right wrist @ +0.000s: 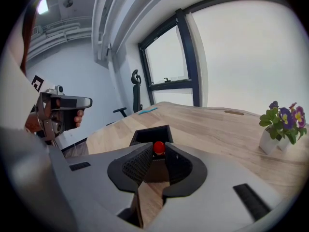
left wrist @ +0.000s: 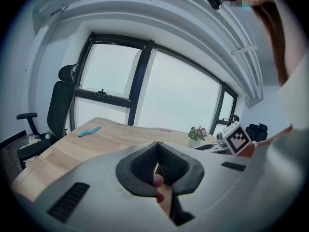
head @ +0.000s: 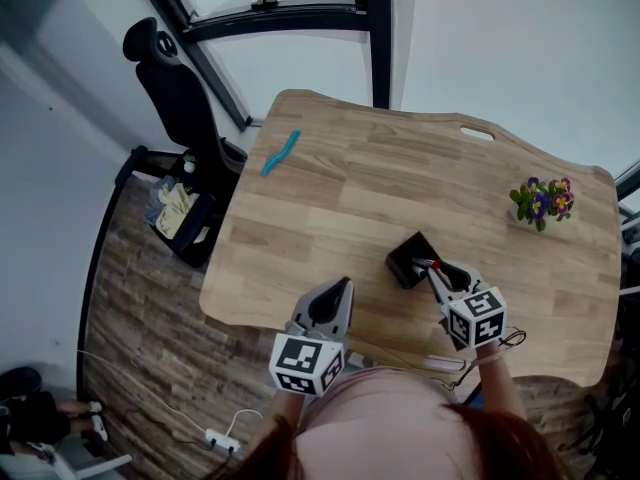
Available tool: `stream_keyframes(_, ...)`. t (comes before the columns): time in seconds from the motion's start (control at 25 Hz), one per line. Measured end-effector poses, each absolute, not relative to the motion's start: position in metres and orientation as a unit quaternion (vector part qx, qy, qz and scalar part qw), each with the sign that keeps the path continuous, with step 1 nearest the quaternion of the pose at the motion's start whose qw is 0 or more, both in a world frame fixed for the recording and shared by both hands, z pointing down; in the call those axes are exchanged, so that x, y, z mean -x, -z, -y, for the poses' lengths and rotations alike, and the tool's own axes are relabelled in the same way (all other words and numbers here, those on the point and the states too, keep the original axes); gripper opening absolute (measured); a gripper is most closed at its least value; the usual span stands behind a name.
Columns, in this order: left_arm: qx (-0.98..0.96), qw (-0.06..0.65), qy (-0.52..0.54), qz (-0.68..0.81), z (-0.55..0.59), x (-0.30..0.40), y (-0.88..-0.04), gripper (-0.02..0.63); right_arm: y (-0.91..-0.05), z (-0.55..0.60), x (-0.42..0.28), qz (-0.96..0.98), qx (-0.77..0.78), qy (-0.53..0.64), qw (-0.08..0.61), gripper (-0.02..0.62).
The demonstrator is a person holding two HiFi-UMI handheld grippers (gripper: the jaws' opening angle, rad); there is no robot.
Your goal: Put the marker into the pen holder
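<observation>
Marker, handling (judged): light, stiff, smooth plastic barrel, so liable to slip or swivel between pads. Best pinched across the barrel, not on the cap, and kept in line with the opening.

Marker, looks: only a round red end shows; the barrel is hidden behind the pads.

Right gripper: clamped on that red-ended marker, which is poised at the near rim of the black square open-topped pen holder. The holder stands by the near edge of the light wooden table, right of middle.

Left gripper: jaws pressed together, nothing in them.
</observation>
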State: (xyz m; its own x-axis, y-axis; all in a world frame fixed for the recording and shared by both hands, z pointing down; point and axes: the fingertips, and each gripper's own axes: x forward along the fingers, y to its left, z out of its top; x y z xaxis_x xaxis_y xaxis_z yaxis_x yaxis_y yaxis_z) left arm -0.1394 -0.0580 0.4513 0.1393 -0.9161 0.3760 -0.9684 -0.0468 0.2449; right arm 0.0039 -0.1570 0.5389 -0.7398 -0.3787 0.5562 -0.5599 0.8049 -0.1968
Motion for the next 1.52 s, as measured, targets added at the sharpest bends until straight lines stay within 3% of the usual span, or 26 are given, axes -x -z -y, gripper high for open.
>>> stream_keyframes(1.0, -0.764, 0.199, -0.058, 0.611, 0.068, 0.117, -0.436, -0.006, -0.499, 0.149, -0.024, 0.91, -0.327, -0.176, 0.181, 0.069)
stream_keyframes(1.52, -0.788, 0.193, -0.064, 0.581, 0.07, 0.103, -0.43, -0.006, -0.485, 0.136, -0.049, 0.888, -0.387, -0.207, 0.137, 0.018)
